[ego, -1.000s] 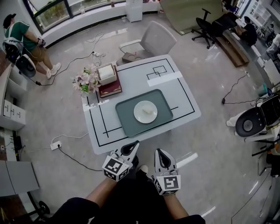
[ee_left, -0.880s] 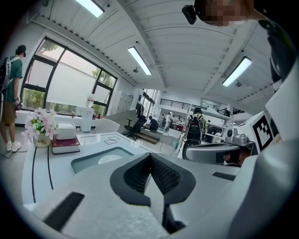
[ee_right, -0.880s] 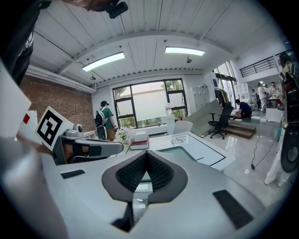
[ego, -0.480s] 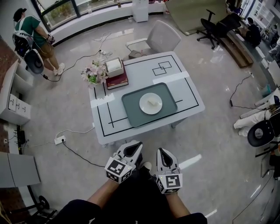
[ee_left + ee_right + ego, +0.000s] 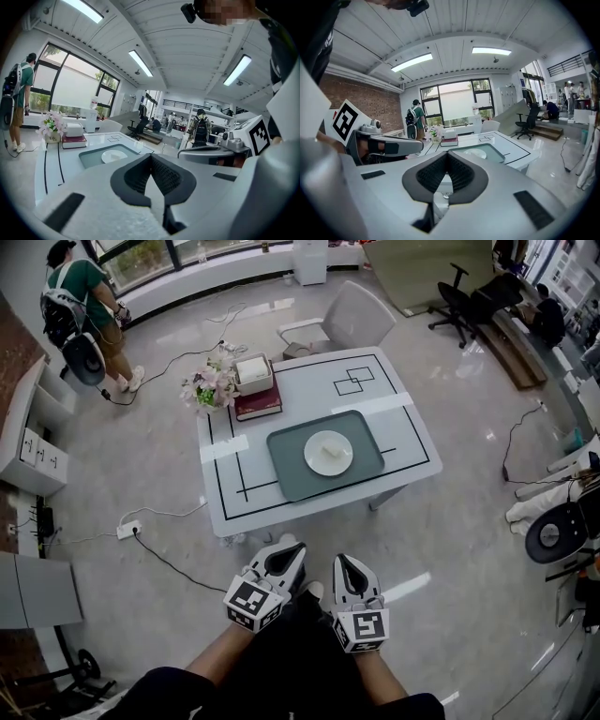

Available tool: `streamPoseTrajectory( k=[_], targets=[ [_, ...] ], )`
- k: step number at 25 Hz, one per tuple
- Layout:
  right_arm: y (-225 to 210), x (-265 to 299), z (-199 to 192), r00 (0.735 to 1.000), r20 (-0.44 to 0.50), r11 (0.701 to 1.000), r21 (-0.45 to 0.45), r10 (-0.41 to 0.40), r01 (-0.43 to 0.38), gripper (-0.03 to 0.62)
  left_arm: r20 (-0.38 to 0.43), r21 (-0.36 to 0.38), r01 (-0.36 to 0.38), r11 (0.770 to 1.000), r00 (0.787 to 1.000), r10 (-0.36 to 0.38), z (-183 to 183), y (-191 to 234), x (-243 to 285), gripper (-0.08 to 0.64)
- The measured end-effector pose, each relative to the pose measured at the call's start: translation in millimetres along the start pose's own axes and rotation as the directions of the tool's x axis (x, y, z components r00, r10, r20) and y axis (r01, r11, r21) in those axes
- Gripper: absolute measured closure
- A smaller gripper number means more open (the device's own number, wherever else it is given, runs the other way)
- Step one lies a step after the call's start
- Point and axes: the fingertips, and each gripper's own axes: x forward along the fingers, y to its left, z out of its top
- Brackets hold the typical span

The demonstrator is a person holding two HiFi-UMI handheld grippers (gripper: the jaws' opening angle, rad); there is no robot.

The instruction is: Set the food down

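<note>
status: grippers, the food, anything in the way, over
Left gripper shut, empty; right gripper shut, empty. Food on plate, on tray, on table. Both short of table; floor cable off to left.

White plate (image 5: 314,461), grey-green tray (image 5: 286,472), white table (image 5: 309,390) with black lines.

Open-plan office: swivel chair (image 5: 456,298), ceiling strip lights (image 5: 140,63), big windows (image 5: 141,259).

Glossy table (image 5: 309,381) w/ matt tray (image 5: 289,463), smooth plate (image 5: 318,462)
</note>
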Motion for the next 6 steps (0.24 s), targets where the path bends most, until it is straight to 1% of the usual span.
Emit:
streamPoseTrajectory(
  k=[6],
  targets=[
    [0.7,-3.7,2.1,1.000,0.000,1.000,-0.009,0.010,-0.010,0.584,-0.002,0.007,0.002,1.000,1.000,-0.002,1.4,-7.2,-2.4,0.555]
  ],
)
